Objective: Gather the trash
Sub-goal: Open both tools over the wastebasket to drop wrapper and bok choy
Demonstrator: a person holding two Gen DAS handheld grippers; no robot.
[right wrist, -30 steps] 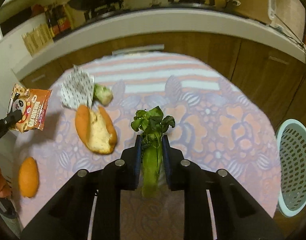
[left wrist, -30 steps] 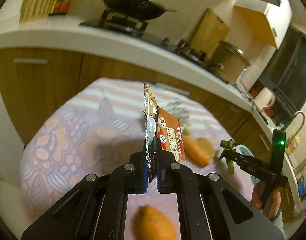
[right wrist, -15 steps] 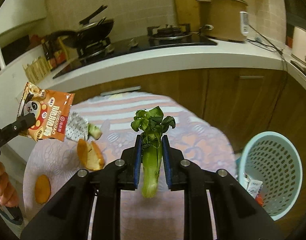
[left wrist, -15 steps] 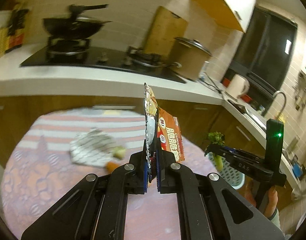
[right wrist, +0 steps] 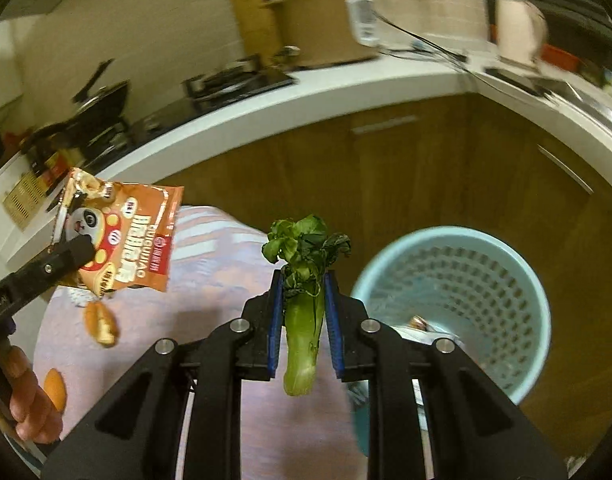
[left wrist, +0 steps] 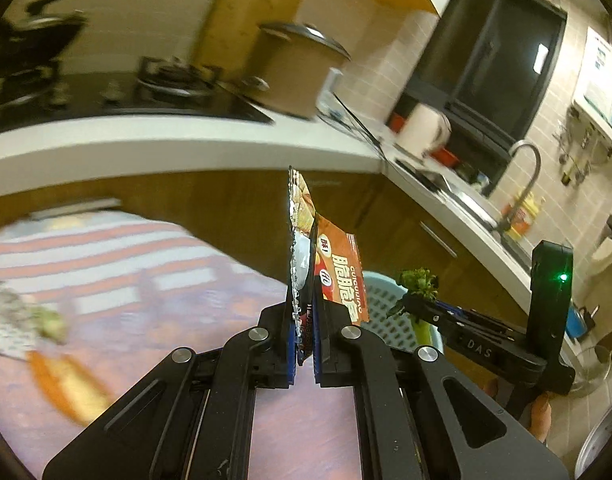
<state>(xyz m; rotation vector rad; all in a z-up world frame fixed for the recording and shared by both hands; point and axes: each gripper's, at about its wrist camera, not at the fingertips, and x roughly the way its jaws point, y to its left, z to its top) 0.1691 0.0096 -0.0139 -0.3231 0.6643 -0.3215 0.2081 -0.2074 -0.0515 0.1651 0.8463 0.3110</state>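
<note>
Both grippers have swung from the table toward the bin (right wrist: 458, 292); left (left wrist: 304, 344) pinches the wrapper (left wrist: 338, 276), right (right wrist: 302, 320) the greens (right wrist: 302, 312), nearly ready to drop.

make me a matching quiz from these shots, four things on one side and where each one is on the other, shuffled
Things:
1. orange foil snack wrapper
2. green leafy vegetable stalk
3. light blue perforated plastic basket
4. torn orange bread roll

Places:
A. lying on the patterned tablecloth
B. clamped in the right gripper
C. standing on the floor beside the table
D. clamped in the left gripper

Pairs: 1-D, 2-B, 3-C, 4-A
</note>
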